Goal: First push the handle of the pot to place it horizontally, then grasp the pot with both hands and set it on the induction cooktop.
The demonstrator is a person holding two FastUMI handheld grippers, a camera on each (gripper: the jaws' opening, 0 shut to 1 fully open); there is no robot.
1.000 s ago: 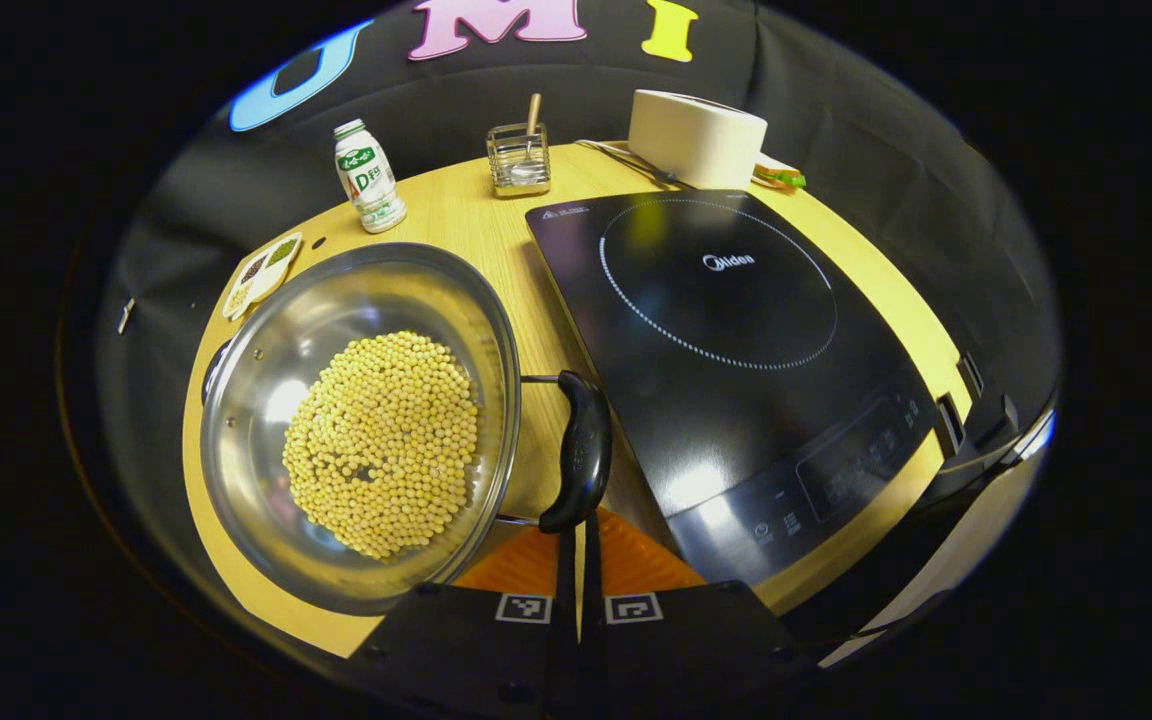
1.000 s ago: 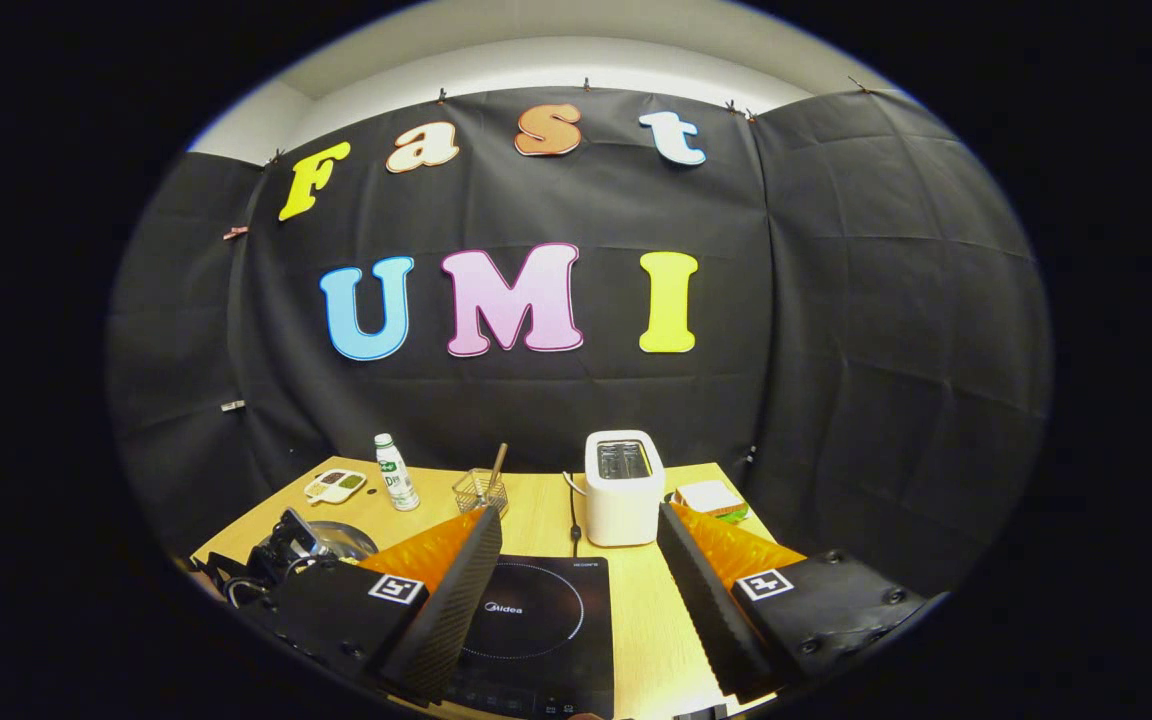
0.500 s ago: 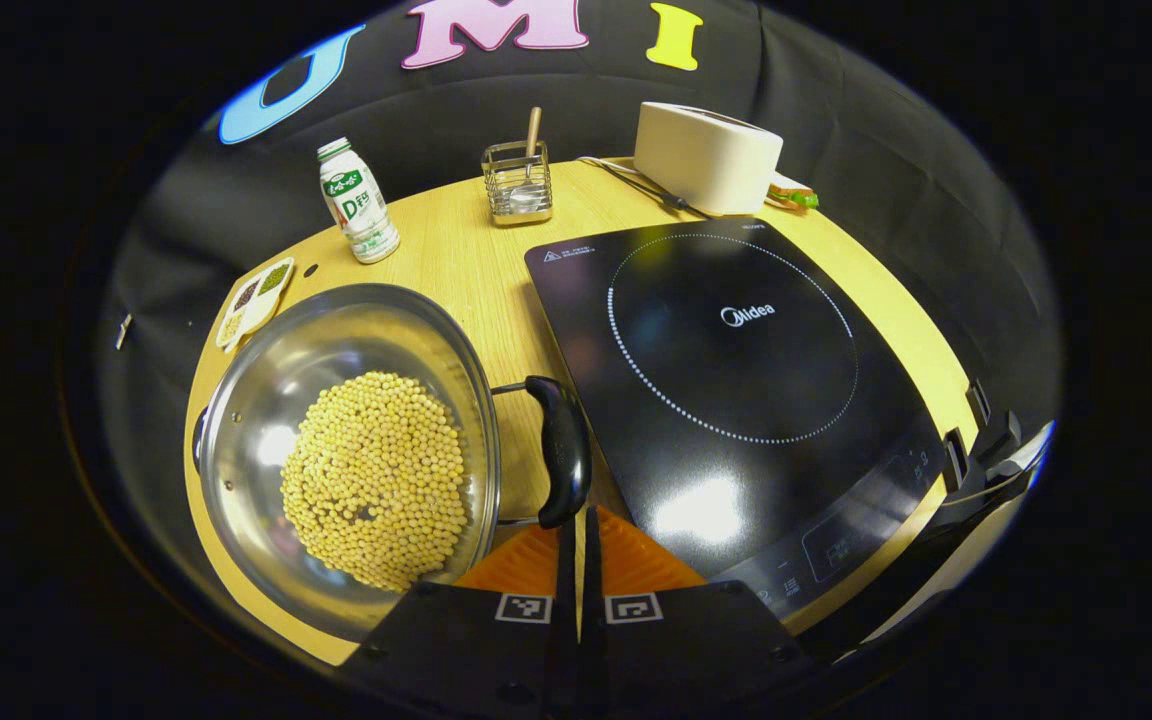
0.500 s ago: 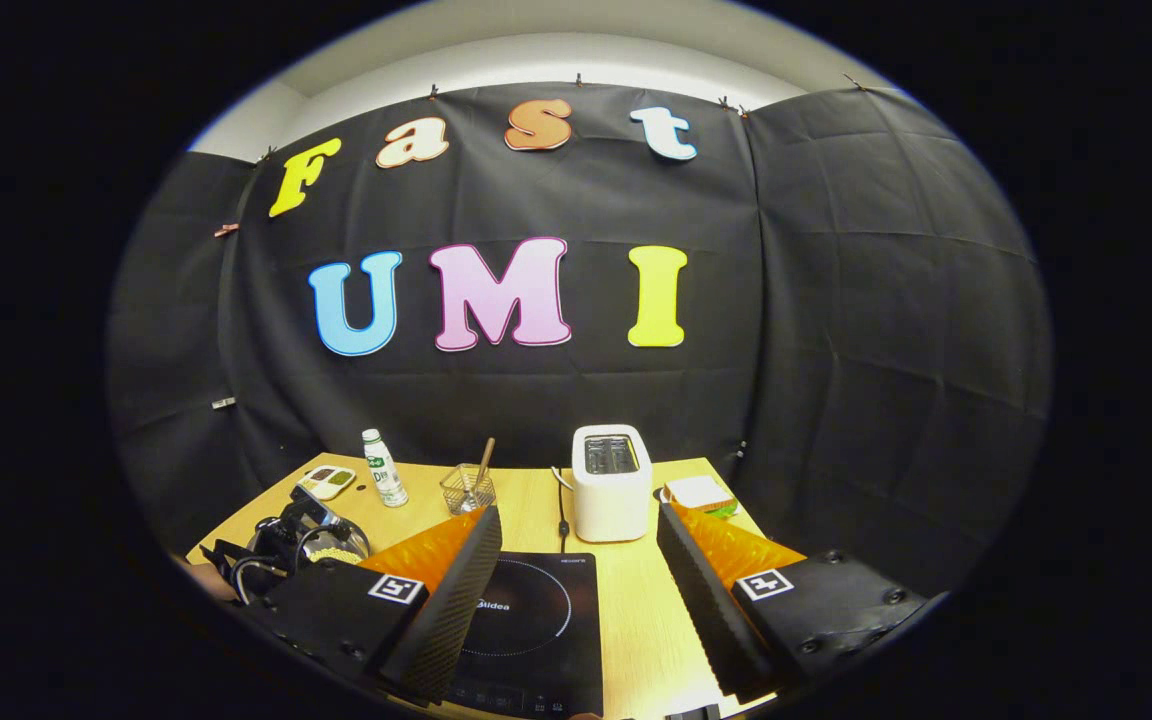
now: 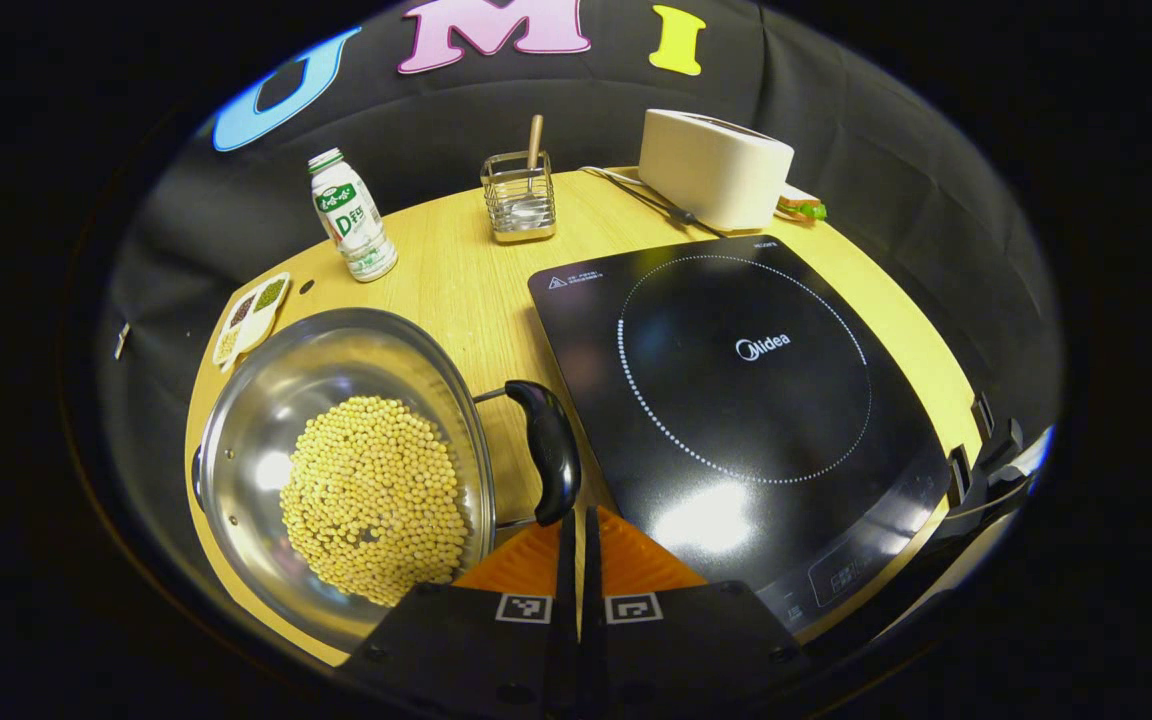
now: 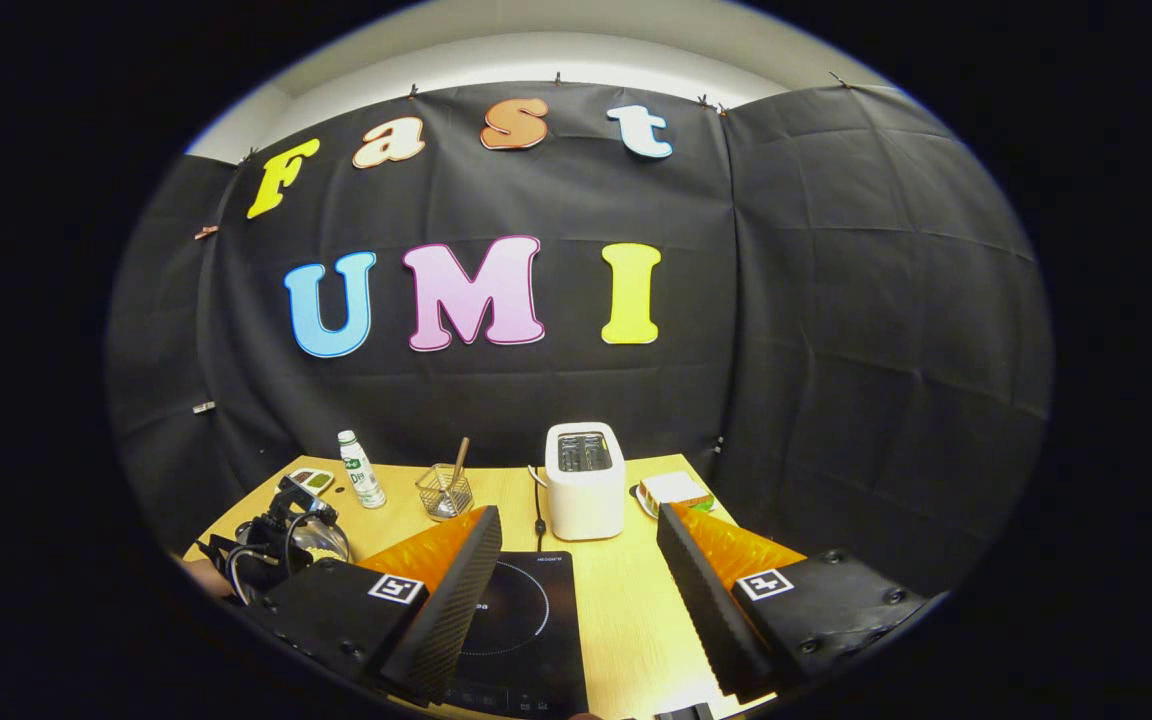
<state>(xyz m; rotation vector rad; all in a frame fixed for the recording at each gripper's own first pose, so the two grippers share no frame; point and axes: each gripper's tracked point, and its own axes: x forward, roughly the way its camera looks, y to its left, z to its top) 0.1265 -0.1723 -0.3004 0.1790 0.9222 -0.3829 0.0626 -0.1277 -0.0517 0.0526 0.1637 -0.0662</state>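
Observation:
A steel pot (image 5: 266,440) holding soybeans sits on the wooden table (image 5: 456,270), left of the black induction cooktop (image 5: 746,400). Its black side handle (image 5: 551,450) faces the cooktop. My left gripper (image 5: 579,520) is shut with nothing between its fingers, and its tips are at the near end of that handle. In the right gripper view, my right gripper (image 6: 578,513) hangs open above the cooktop (image 6: 516,620), near the table's front edge. The left gripper (image 6: 281,540) with the hand that holds it shows at the far left, hiding most of the pot.
Along the back of the table stand a milk bottle (image 5: 351,215), a wire holder (image 5: 519,185) with a stick in it, a white toaster (image 5: 716,170) and a sandwich (image 5: 801,208). A small divided dish (image 5: 251,315) lies just behind the pot.
In the left gripper view the pot and its handle have drifted left and the cooktop has slid lower and nearer. The right gripper's view has panned slightly right; it stays open.

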